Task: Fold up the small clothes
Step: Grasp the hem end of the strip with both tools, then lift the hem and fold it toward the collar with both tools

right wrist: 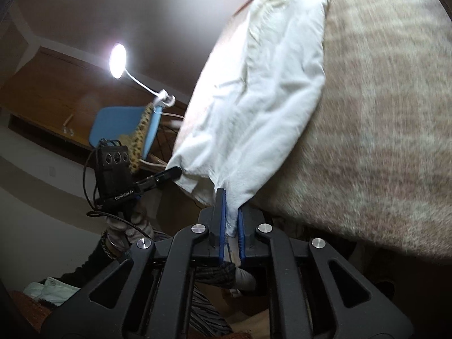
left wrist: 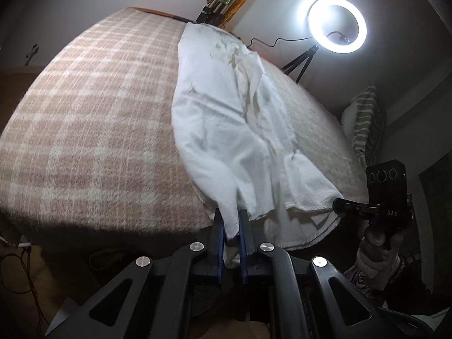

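Note:
A white garment [left wrist: 226, 118] lies stretched along a pink-and-cream checked blanket [left wrist: 90, 118] on a bed. My left gripper [left wrist: 231, 217] is shut on one near corner of the garment, at the bed's front edge. My right gripper [right wrist: 231, 200] is shut on the other near corner of the white garment [right wrist: 262, 90]. In the left wrist view the right gripper [left wrist: 339, 204] shows at the right, its tip at the hem. In the right wrist view the left gripper [right wrist: 172, 173] shows at the left, pinching the cloth's corner.
A lit ring light [left wrist: 337, 24] on a tripod stands beyond the bed. A striped pillow [left wrist: 364, 124] lies at the right. A blue chair [right wrist: 124, 130] and a desk lamp [right wrist: 117, 60] stand off to the side. Folded clothes [right wrist: 48, 291] lie low left.

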A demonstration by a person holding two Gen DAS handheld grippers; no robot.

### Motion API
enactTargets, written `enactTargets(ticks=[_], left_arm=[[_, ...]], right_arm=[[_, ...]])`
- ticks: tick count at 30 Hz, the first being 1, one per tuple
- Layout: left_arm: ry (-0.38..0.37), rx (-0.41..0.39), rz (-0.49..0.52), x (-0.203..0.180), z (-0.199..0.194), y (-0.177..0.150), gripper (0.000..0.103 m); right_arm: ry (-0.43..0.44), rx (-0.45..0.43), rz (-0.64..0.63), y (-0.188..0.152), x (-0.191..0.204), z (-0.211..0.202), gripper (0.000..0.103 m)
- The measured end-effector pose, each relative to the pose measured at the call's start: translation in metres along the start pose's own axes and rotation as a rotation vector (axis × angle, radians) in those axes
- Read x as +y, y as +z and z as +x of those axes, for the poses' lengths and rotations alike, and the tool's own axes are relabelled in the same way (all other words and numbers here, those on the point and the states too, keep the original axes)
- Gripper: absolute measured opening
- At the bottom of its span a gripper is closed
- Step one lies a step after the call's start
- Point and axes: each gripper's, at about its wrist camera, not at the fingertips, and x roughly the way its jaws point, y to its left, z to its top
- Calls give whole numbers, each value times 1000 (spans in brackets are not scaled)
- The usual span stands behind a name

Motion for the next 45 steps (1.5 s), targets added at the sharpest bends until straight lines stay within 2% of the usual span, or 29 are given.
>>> enactTargets(ticks=[7, 11, 16, 22, 29, 32, 33, 34, 35, 36, 37, 39, 42, 45], left_arm=[[-7, -67, 40, -20, -7, 41, 5], [6, -118, 89, -35, -9, 75, 5], [37, -152, 100, -37, 2, 113, 4], [92, -166, 118, -37, 32, 154, 5], [162, -149, 88, -13, 81, 186, 5], [184, -139, 88, -7, 95, 197, 13], [195, -148, 89, -6, 95, 199, 26], [211, -175, 89, -6, 92, 203, 33], [216, -202, 89, -6, 88, 205, 34], [218, -218, 91, -6, 83, 208, 36], [221, -231, 94, -7, 78, 209, 36], [235, -253, 116, -8, 69, 207, 36], [234, -239, 146, -9, 62, 193, 34], [248, -205, 215, -17, 67, 175, 34]], right_arm=[[39, -105, -24, 29, 13, -19, 8], [25, -151, -48, 51, 17, -24, 8], [11, -215, -38, 89, 14, -20, 7], [-38, -253, -8, 133, -3, -8, 8], [-91, -256, 88, 169, -44, 6, 8], [-92, -251, 118, 180, -55, 11, 8], [-86, -251, 132, 184, -58, 12, 12], [-83, -256, 145, 188, -61, 12, 20], [-81, -260, 150, 191, -62, 10, 29], [-88, -273, 154, 193, -62, 6, 47], [-93, -303, 151, 194, -61, -1, 56], [-88, -340, 122, 194, -56, -14, 56], [-102, -327, 41, 189, -40, -24, 54], [-85, -244, -64, 179, -20, -16, 35]])
